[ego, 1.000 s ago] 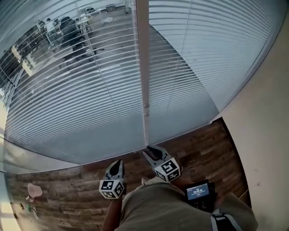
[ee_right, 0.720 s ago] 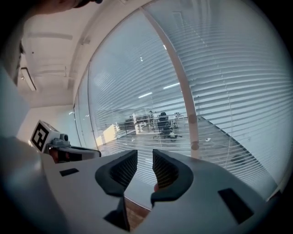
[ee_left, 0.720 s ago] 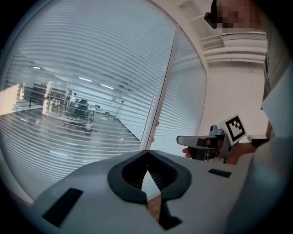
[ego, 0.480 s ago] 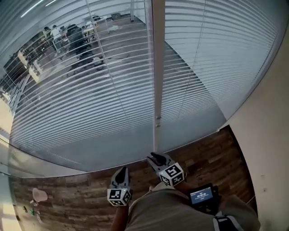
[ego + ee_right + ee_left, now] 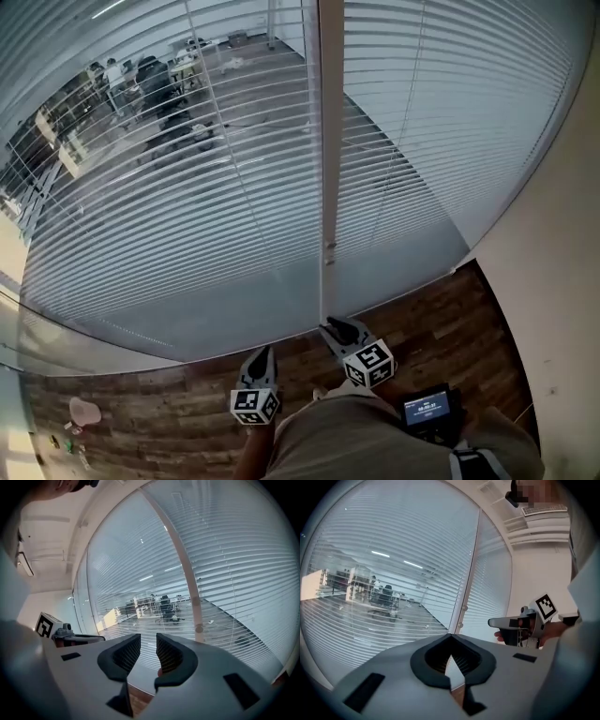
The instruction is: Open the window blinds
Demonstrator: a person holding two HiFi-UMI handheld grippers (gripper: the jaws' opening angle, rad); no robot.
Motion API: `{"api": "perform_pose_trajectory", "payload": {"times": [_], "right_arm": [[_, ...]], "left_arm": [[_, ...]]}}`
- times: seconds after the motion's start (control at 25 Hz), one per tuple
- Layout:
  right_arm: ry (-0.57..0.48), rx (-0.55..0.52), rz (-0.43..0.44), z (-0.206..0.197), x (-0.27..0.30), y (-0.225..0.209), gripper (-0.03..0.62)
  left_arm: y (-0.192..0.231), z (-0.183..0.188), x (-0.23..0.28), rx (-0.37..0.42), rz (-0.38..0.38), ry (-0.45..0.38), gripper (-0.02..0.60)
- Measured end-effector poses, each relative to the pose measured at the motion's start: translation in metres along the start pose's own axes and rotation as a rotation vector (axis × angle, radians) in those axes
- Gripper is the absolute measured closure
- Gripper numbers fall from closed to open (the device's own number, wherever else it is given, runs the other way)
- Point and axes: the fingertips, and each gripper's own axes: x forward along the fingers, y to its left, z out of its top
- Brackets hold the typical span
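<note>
White horizontal blinds point(image 5: 187, 206) hang over a glass wall, split by a white mullion point(image 5: 330, 141); their slats are tilted enough that an office shows through. A thin wand or cord point(image 5: 239, 178) hangs before the left blind, another cord point(image 5: 398, 131) before the right one. My left gripper point(image 5: 260, 359) is low before the left blind, shut and empty; in its own view the left gripper point(image 5: 451, 637) has its pads together. My right gripper point(image 5: 336, 326) points at the mullion's foot, and the right gripper point(image 5: 147, 641) shows a gap between bare pads. Neither touches the blinds.
A wood-pattern floor point(image 5: 169, 412) runs along the glass. A beige wall point(image 5: 553, 281) closes the right side. A black device with a lit screen point(image 5: 429, 411) hangs at the person's waist. A small pink object point(image 5: 84, 411) lies on the floor at left.
The head view has swung a little, so the mullion sits further right in the picture. Both grippers keep their places before the window.
</note>
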Motion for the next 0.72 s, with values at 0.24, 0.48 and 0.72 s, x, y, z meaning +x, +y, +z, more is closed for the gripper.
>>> {"api": "perform_pose_trajectory", "payload": {"times": [0.24, 0.48, 0.72], "right_arm": [[0.004, -0.017, -0.024, 0.023, 0.009, 0.022, 0.484], [0.033, -0.023, -0.047, -0.008, -0.029, 0.012, 0.484], [0.06, -0.026, -0.045, -0.022, -0.025, 0.006, 0.482]], "left_arm": [[0.024, 0.019, -0.017, -0.041, 0.016, 0.047, 0.569], [-0.008, -0.012, -0.027, -0.093, -0.014, 0.048, 0.569], [-0.014, -0.027, -0.02, -0.096, -0.031, 0.068, 0.569]]}}
